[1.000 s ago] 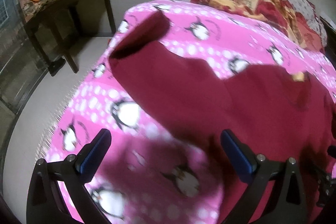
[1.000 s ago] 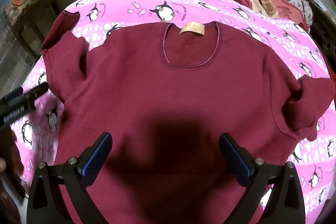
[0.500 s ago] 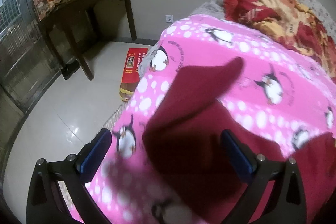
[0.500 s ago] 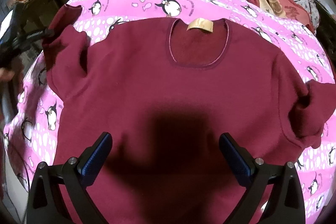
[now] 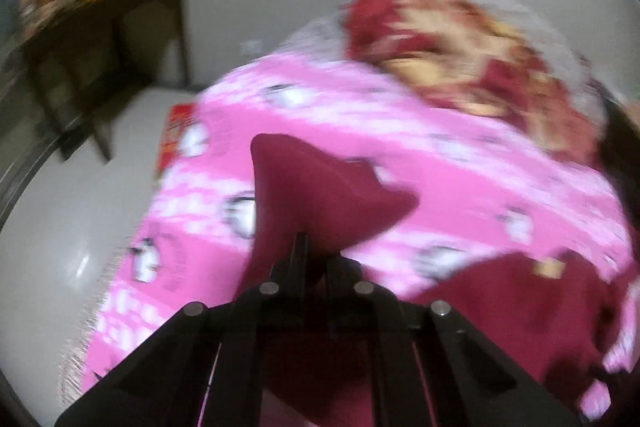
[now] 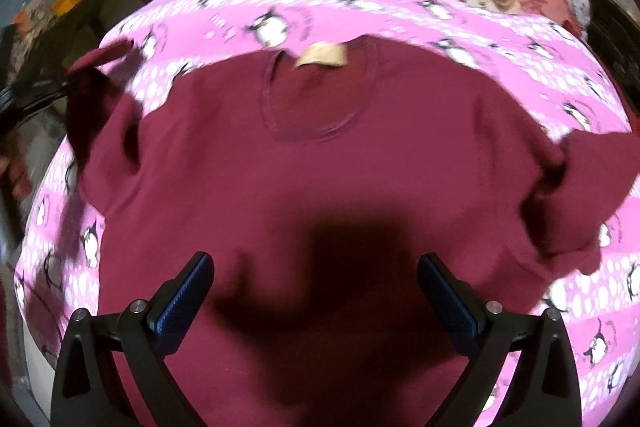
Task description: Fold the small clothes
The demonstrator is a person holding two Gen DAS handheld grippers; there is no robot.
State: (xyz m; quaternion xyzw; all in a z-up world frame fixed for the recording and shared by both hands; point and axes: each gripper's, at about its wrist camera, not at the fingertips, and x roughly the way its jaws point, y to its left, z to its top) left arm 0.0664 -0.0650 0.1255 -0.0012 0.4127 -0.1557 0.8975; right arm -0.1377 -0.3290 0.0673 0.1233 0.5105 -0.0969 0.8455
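Note:
A maroon sweatshirt [image 6: 312, 179] lies spread face up on the pink penguin-print bedcover [image 6: 400, 7], with a tan label at its neckline. My left gripper [image 5: 310, 247] is shut on the sweatshirt's left sleeve [image 5: 316, 187], whose cuff end stands lifted off the cover. The same sleeve [image 6: 96, 67] and that gripper's dark body show at the left edge of the right wrist view. Above the sweatshirt's lower body my right gripper [image 6: 314, 291] hangs open, nothing between its blue pads [image 6: 184, 299]. The right sleeve [image 6: 592, 179] lies bunched at the right.
A crumpled red and cream blanket [image 5: 460, 47] lies at the head of the bed. A dark wooden table [image 5: 108, 39] stands by the wall on the left, over pale floor [image 5: 72, 227]. A red box [image 5: 176, 131] sits on the floor beside the bed.
My left gripper has closed on the left sleeve and lifted it, after moving along the sleeve toward the bed's edge. The right gripper stayed open and shifted slightly over the sweatshirt.

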